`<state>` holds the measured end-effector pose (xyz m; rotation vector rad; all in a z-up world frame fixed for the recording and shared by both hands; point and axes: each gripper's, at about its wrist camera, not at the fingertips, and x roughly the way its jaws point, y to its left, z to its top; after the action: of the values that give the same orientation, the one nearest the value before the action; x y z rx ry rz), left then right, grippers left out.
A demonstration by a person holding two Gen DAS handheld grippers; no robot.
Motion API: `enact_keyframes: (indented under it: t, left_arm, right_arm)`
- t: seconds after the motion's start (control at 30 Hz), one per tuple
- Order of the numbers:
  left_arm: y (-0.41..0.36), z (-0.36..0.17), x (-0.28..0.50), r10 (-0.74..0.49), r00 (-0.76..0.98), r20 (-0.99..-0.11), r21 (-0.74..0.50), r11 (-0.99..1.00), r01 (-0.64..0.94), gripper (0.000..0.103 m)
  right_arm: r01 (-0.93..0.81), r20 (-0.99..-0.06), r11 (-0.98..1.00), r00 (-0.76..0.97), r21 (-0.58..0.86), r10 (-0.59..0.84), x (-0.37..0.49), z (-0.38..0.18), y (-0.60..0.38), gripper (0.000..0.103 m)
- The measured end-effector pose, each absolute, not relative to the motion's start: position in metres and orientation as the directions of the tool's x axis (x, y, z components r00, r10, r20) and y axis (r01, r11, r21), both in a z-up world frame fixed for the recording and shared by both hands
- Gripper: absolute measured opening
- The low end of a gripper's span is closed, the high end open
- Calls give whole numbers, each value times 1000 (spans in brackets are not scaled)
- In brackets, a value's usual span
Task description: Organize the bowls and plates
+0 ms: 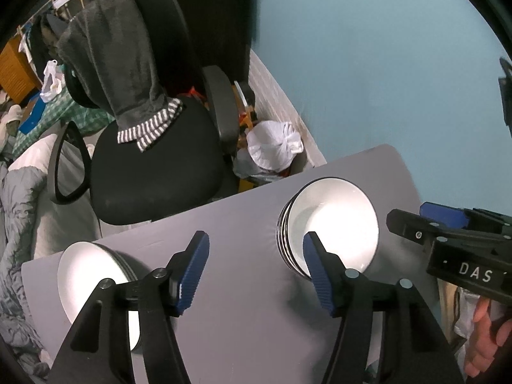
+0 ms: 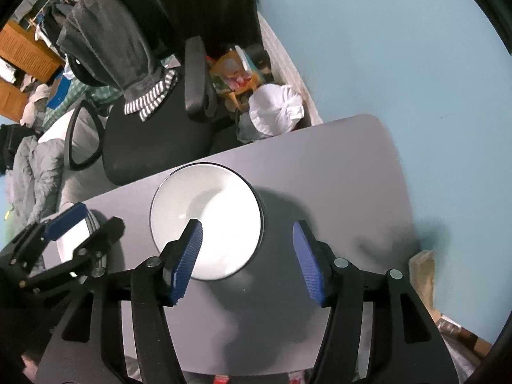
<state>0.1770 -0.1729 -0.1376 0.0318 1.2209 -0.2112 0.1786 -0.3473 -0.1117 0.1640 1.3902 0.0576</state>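
While both grippers hang above the grey table and point steeply down at it, neither of them holds anything. The left gripper has its blue pads spread apart, and only bare tabletop shows between them. The right gripper is released as well; its left pad appears in front of the bowls, but it is not pressing on them.

The stack of bowls stands on the table toward its far edge, white inside with dark rims, several nested one in another. From the right wrist view the same stack lies just left of the gap between the jaws. The stack of plates sits near the left corner of the table, well apart from the bowls, and the left gripper's arm partly covers it.

In the left wrist view the right gripper comes in from the right side, with a hand under it.

Behind the table is a black office chair with a dark grey garment over its back, and a white plastic bag lies on the floor by the blue wall.
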Motion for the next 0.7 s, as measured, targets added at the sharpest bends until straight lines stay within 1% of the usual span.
enact_keyframes:
  t: [0.07,0.2,0.53,0.63,0.7]
  left_arm:
    - [-168,-129,172,-146,340,-929,-90,980,175,71]
    - [-160,-116,164,-155,353,-923,-100,981,168,76]
    - [-143,-98,149,-178,354,-918,-124,978,170,77]
    - [-137,-97,145,-187,355,-916,-132,976,172,81]
    - [-133,-97,142,-179,358,-916,-125,978,168,81]
  right_arm:
    - [48,-973,989,194,140,128,175,-106,-346,59]
    - [35,-969,992,218,125,114,168,-95,-341,60]
    - [12,-960,993,257,120,113,152,-74,-332,60]
    - [7,-956,992,266,125,119,150,-68,-329,60]
    - [4,-955,992,270,126,120,148,-66,-328,60]
